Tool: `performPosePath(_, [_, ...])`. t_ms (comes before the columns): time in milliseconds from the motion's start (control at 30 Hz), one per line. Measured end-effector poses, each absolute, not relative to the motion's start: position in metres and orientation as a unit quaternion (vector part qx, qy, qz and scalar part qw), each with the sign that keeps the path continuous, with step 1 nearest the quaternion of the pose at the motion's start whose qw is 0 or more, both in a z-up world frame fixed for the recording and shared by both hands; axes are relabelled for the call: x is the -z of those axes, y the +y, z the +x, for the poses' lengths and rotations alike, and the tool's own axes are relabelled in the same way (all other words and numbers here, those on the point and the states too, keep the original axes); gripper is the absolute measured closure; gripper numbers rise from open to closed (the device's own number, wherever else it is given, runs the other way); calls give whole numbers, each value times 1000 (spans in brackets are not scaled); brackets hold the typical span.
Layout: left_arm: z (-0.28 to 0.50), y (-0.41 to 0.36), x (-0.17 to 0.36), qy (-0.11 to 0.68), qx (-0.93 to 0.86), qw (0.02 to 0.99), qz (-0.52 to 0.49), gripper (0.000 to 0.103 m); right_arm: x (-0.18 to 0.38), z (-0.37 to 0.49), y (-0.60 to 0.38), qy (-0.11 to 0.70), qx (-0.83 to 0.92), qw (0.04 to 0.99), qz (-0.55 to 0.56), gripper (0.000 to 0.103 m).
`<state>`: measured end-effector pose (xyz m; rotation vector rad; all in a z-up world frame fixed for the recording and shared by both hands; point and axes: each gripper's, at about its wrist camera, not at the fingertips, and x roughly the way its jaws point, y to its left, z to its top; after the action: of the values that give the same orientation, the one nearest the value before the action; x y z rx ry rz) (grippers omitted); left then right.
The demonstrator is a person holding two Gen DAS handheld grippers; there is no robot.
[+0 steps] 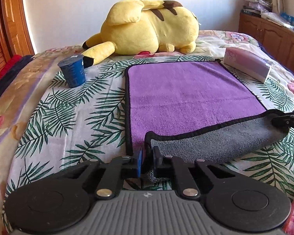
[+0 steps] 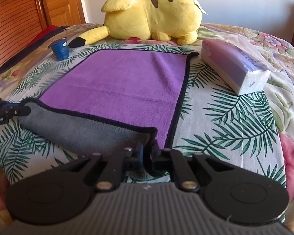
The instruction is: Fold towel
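Currently: both tongs clamped on the towel's near edge, grey underside turned up.

Left tongs [image 1: 147, 157] pinch the near-left corner of the purple towel [image 1: 186, 94]; right tongs [image 2: 147, 153] pinch the near-right corner. Towel lies on the leaf-print bed cover [image 1: 78, 117]. Relative to the towel: blue cup [image 1: 73, 70] far-left, tissue pack [image 2: 235, 66] right, yellow plush [image 1: 147, 25] beyond.

The towel [image 1: 186, 90] is purple on top, grey underneath, edged in black. It lies on a white sheet [image 1: 68, 117] printed with green palm fronds. Beyond the towel are a yellow plush [image 1: 151, 25] with brown stripes and a blue cup [image 1: 73, 71].
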<state>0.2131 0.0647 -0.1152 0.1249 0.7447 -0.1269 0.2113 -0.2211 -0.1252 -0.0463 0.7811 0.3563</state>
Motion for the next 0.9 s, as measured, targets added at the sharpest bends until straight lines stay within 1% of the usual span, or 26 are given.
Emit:
performPosePath(167, [212, 63, 111, 357, 69, 930, 59, 95, 123, 210, -221, 373, -173, 911, -23, 96])
performPosePath(533, [209, 65, 99, 335, 74, 938, 48, 96, 116, 209, -225, 350, -171, 921, -16, 96])
performPosePath(900, [199, 63, 76, 284, 85, 954, 46, 96, 105, 206, -227, 322, -174, 931, -5, 97])
